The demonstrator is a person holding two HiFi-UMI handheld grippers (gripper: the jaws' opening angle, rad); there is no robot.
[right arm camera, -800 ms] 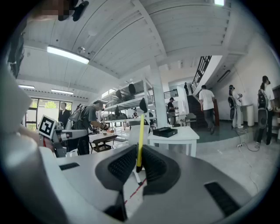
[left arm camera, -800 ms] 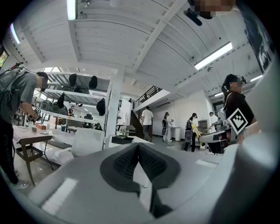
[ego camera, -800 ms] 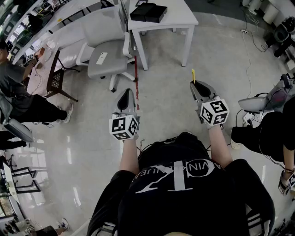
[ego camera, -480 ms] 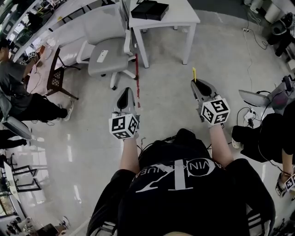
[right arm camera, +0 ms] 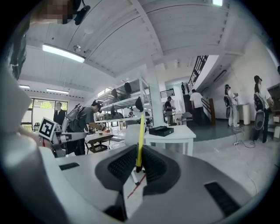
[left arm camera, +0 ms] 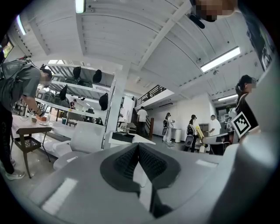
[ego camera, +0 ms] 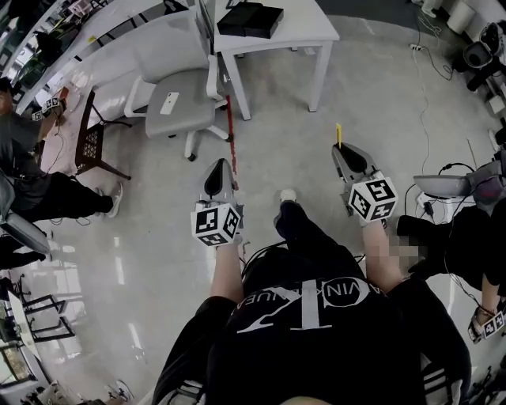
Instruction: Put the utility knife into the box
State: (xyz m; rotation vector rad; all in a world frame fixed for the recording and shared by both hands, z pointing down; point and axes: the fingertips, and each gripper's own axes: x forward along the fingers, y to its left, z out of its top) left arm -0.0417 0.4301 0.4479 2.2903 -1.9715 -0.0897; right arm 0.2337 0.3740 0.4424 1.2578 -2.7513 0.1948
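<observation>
Right tool [ego camera: 341, 149] clamps utility knife [ego camera: 337, 133]; open floor [ego camera: 285, 130] separates it from box [ego camera: 250, 19].

Leg [ego camera: 304, 233] and shoe [ego camera: 288, 194] now stepped forward between left tool [ego camera: 220, 163] and right tool [ego camera: 342, 149], toward the white surface [ego camera: 304, 24]; earlier neither showed past the torso.

Left forearm [ego camera: 227, 270] and right forearm [ego camera: 375, 250] reach forward, roughly parallel and well apart. Left tongs [ego camera: 219, 166]: jaws pressed together, nothing between them. Right tongs [ego camera: 345, 149]: jaws closed on the utility knife [ego camera: 337, 133], whose yellow end stands out beyond the tips. Both tongs point away from the body.
</observation>
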